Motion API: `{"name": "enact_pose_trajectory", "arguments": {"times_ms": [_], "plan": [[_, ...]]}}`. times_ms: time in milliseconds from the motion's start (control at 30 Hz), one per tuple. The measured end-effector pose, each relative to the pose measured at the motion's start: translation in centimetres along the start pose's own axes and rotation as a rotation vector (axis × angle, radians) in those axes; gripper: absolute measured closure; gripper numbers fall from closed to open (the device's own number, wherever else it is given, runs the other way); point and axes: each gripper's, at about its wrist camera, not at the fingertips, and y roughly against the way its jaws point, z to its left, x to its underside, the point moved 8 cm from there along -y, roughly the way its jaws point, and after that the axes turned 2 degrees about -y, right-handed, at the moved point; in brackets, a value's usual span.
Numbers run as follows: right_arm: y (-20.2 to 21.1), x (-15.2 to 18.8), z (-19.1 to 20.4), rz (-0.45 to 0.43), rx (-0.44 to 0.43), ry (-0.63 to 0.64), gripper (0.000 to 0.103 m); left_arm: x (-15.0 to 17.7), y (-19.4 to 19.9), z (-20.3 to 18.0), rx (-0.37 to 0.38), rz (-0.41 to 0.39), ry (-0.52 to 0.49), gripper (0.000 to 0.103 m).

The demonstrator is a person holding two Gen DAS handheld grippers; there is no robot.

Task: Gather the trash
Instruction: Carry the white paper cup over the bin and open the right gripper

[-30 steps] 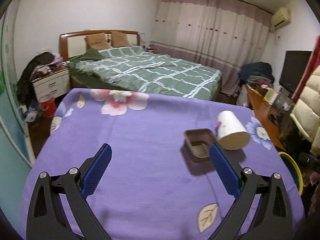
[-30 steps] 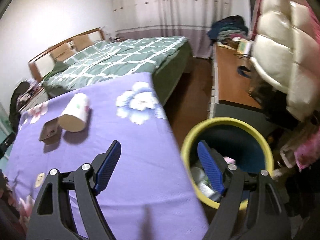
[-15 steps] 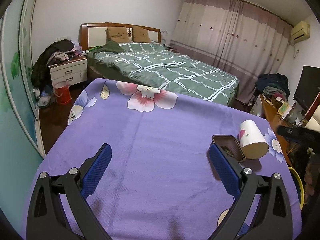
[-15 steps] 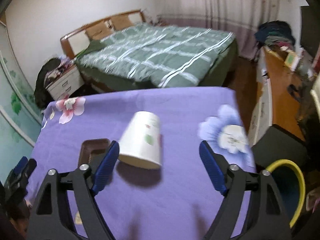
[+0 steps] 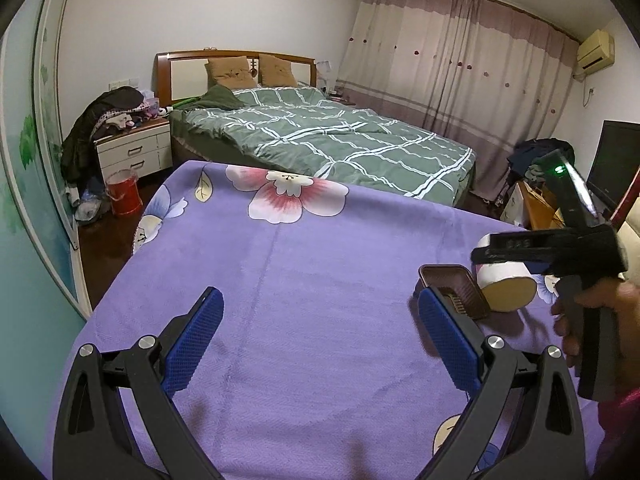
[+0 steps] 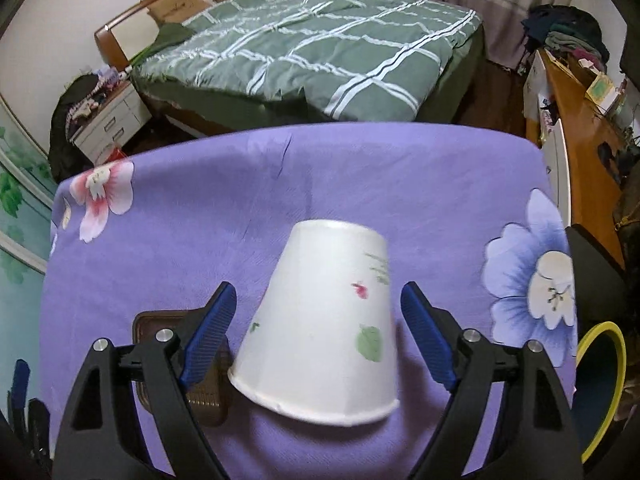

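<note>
A white paper cup [image 6: 320, 320] with small leaf prints lies on its side on the purple flowered tablecloth [image 6: 360, 184]. My right gripper [image 6: 318, 292] hangs over it, open, one blue pad on each side of the cup and neither pressing it. A small brown plastic tray [image 6: 158, 322] sits just left of the cup, partly under the left finger. In the left wrist view the tray [image 5: 452, 284] and cup [image 5: 510, 298] lie at the right, under a hand [image 5: 592, 304] holding the right gripper's body [image 5: 544, 248]. My left gripper [image 5: 320, 300] is open and holds nothing, above bare cloth.
A yellow-rimmed bin [image 6: 612, 360] stands on the floor off the table's right edge. A bed with a green checked quilt [image 5: 320, 140] lies beyond the table's far edge. A wooden desk [image 6: 576, 132] runs along the right; a red bucket [image 5: 124, 192] stands at the left.
My right gripper has swung left from above the yellow bin to over the paper cup, and has come into the left wrist view. The left gripper has hardly moved.
</note>
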Motion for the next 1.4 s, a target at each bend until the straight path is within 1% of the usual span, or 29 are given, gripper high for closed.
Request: {"name": "enact_pose_trajectory", "arguments": {"times_ms": [67, 100, 133, 200, 300, 433, 567, 700, 800, 900, 1100, 1233, 1367, 1400], "plan": [[-0.3, 0.2, -0.1, -0.005, 0.030, 0.007, 0.024, 0.0, 0.1, -0.1, 0.000, -0.001, -0.001, 0.007], [-0.4, 0.3, -0.2, -0.006, 0.033, 0.006, 0.031, 0.0, 0.1, -0.2, 0.001, 0.000, -0.001, 0.007], [-0.3, 0.4, -0.4, -0.008, 0.028, 0.001, 0.035, 0.0, 0.1, -0.2, 0.002, 0.001, 0.000, 0.007], [0.0, 0.7, -0.6, -0.017, 0.027, 0.000, 0.037, 0.1, 0.1, -0.2, 0.005, 0.001, -0.001, 0.007], [0.7, 1.3, -1.3, -0.033, 0.011, -0.011, 0.038, 0.1, 0.3, -0.3, 0.006, 0.000, -0.006, 0.007], [2.8, 2.7, -2.8, -0.075, -0.030, -0.050, 0.038, 0.1, 0.4, -0.4, 0.002, -0.002, -0.010, 0.007], [5.4, 5.0, -5.5, -0.138, -0.037, -0.099, 0.038, 0.2, 0.4, -0.4, 0.005, -0.002, -0.015, 0.007], [8.0, 7.5, -9.3, -0.195, -0.036, -0.173, 0.038, 0.2, 0.4, -0.8, 0.008, -0.003, -0.026, 0.007], [9.7, 9.1, -12.7, -0.242, 0.003, -0.231, 0.037, 0.2, 0.4, -0.9, 0.008, -0.001, -0.031, 0.007], [11.0, 11.0, -17.6, -0.270, 0.067, -0.320, 0.037, 0.2, 0.4, -1.1, 0.010, 0.001, -0.034, 0.007], [12.0, 14.3, -25.9, -0.289, 0.199, -0.472, 0.037, 0.4, 0.3, -1.4, 0.009, 0.003, -0.049, 0.007], [11.8, 16.0, -29.4, -0.284, 0.243, -0.548, 0.036, 0.5, 0.2, -1.6, 0.011, 0.008, -0.052, 0.007], [11.5, 16.4, -31.3, -0.285, 0.282, -0.584, 0.035, 0.7, -0.1, -1.8, 0.015, 0.016, -0.060, 0.007], [11.5, 16.6, -31.5, -0.284, 0.290, -0.590, 0.032, 0.7, -0.2, -1.8, 0.016, 0.017, -0.062, 0.007]]}}
